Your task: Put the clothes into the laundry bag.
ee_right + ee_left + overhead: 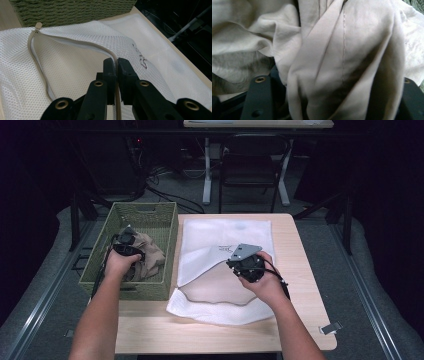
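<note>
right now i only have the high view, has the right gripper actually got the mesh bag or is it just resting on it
observer: It has it. The right gripper has its fingers shut on the zipper edge of the white mesh bag.
operator: is the zip open
observer: Yes. The zipper pull sits at the far end, close to the green woven basket.
operator: and the left one in the basket
observer: A fold of the beige garment lies between the fingers of the left gripper. I cannot tell whether they pinch it.
</note>
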### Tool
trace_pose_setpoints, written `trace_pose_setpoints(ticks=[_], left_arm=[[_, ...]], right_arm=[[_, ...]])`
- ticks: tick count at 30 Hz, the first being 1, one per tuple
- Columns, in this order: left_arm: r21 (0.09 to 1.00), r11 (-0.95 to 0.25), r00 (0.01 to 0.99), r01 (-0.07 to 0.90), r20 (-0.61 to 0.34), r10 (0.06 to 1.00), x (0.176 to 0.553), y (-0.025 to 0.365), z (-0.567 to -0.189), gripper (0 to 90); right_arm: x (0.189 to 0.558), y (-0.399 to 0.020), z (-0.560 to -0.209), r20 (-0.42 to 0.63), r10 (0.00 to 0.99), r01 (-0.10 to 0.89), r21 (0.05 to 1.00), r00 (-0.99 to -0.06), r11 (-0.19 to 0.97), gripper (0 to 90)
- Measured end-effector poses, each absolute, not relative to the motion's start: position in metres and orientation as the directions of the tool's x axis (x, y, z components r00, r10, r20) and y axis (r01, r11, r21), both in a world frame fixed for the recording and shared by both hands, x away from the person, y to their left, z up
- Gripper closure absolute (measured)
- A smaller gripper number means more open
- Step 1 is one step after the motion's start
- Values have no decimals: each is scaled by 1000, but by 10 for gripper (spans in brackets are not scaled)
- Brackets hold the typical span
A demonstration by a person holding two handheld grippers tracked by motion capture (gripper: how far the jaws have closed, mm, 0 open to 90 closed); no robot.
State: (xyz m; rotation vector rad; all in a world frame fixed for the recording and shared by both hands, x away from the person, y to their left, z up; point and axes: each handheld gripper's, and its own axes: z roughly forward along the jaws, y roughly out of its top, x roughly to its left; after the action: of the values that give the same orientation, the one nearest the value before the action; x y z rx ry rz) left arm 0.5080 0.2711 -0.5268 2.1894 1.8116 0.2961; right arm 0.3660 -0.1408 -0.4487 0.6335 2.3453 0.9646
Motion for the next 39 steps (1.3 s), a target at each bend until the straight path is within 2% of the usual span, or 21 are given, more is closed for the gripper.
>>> trace_pose_setpoints(ticks=[9, 39], left_arm=[[359, -165, 187, 919, -27, 982, 506, 273, -523, 424], [409, -201, 214, 890, 14, 977, 501, 275, -469, 426]], right_arm=[[366, -141, -448, -286, 593, 220, 739, -753, 636, 849], [366, -142, -448, -287, 596, 220, 741, -750, 634, 849]])
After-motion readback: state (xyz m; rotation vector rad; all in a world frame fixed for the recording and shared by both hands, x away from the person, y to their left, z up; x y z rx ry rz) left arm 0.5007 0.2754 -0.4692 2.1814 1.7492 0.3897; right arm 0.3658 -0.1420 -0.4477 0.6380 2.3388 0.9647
